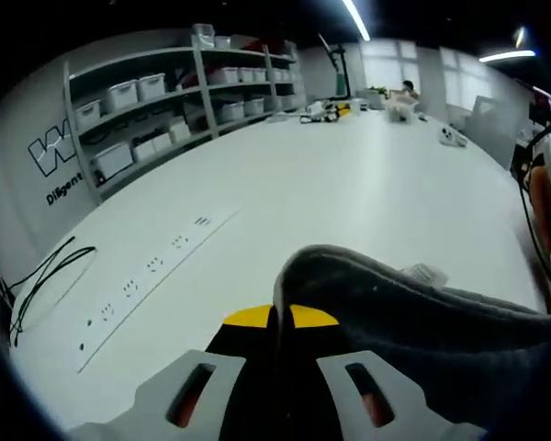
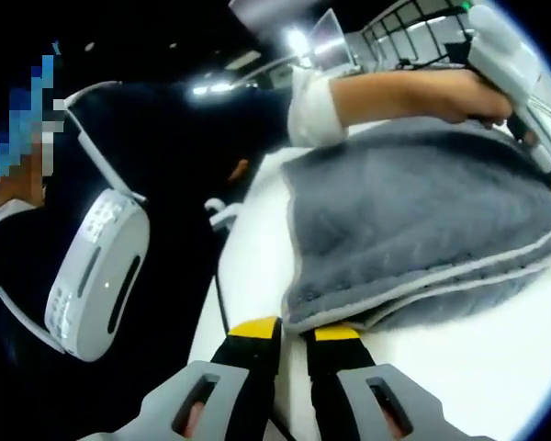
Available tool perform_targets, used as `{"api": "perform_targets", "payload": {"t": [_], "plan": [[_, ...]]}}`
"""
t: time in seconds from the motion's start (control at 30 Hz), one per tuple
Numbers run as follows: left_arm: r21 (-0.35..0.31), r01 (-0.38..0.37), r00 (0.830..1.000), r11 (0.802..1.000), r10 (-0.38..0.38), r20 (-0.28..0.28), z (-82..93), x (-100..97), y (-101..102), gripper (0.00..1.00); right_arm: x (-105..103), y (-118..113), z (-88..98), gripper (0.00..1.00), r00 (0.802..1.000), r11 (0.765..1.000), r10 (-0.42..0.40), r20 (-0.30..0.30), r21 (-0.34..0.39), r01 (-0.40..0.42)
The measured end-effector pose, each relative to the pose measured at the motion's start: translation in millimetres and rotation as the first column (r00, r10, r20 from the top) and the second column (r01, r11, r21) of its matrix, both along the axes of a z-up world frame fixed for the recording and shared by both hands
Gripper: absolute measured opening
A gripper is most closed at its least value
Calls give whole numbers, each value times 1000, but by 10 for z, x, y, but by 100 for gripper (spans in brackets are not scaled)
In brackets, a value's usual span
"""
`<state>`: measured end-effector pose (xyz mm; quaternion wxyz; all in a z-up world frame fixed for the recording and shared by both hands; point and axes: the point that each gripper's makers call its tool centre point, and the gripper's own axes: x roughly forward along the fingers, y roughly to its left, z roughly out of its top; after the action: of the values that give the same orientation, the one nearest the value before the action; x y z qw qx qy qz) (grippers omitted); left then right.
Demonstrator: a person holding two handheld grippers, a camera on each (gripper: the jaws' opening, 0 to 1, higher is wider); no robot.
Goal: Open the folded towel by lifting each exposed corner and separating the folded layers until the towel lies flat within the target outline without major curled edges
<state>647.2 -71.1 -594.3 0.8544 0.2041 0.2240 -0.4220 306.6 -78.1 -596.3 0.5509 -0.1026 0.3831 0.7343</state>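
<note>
Two yellow-tipped jaws of the left gripper are pressed together on a raised fold of the thick grey fleece towel; the cloth rises between the tips and falls away to the right over the long white table. Beyond it lie a strip of power sockets set in the tabletop, black cables and grey shelves with white boxes.

In the right gripper view, the right gripper is closed on the near hemmed edge of the same towel, which lies spread on the table. Across the cloth, the person's hand holds the other gripper tilted down at the far corner, forearm stretched level. A white headset hangs at the left.
</note>
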Motion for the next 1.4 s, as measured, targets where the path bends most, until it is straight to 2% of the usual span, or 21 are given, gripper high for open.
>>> {"api": "perform_targets", "payload": {"t": [0.1, 0.2, 0.23, 0.27, 0.33, 0.43, 0.63, 0.73, 0.77, 0.9, 1.03, 1.23, 1.4], "plan": [[5, 7, 1000, 1000, -7, 12, 7, 12, 6, 7, 8, -37, 20, 8, 1000, 1000, 7, 2, 3, -7], [16, 8, 999, 1000, -9, 51, 28, 45, 41, 13, 28, -129, 67, 7, 999, 999, 32, 32, 17, -32], [13, -4, 999, 1000, 4, 53, 40, 56, 58, 14, 40, -139, 80, 7, 999, 999, 31, 30, 19, -31], [-8, -36, 999, 999, 36, 31, 53, 57, 76, 14, 49, -156, 96, 6, 1000, 1000, 24, 17, 18, -25], [-18, -28, 999, 999, 29, 26, 76, 35, 71, 14, 75, -218, 116, 4, 999, 1000, 24, 26, 17, -25], [24, -22, 997, 999, 20, 75, 88, 35, 102, 19, 105, -295, 137, 3, 999, 999, 28, 37, 22, -28], [-14, -34, 998, 999, 35, 60, 177, 40, 144, 26, 138, -387, 205, 0, 996, 997, 70, 52, 32, -72], [-6, -31, 997, 999, 32, 68, 227, -16, 188, 29, 102, -442, 236, 0, 992, 993, 105, 63, 47, -108], [-3, -29, 997, 1000, 30, 71, 249, -42, 215, 29, 112, -434, 261, 0, 991, 991, 108, 84, 67, -114], [-13, -39, 996, 999, 40, 75, 346, -162, 382, 30, 173, -366, 388, 0, 996, 988, 59, 64, 137, -67], [-9, -57, 996, 998, 57, 71, 386, -286, 608, 29, 253, -296, 379, 0, 996, 987, 11, 83, 158, -24], [-18, -110, 992, 994, 111, 62, 446, -463, 1013, 29, 399, -211, 445, 0, 996, 978, -49, 77, 205, 32], [-44, -148, 988, 988, 149, 31, 442, -591, 1241, 28, 569, -147, 386, 0, 987, 976, -131, 89, 185, 113]]}}
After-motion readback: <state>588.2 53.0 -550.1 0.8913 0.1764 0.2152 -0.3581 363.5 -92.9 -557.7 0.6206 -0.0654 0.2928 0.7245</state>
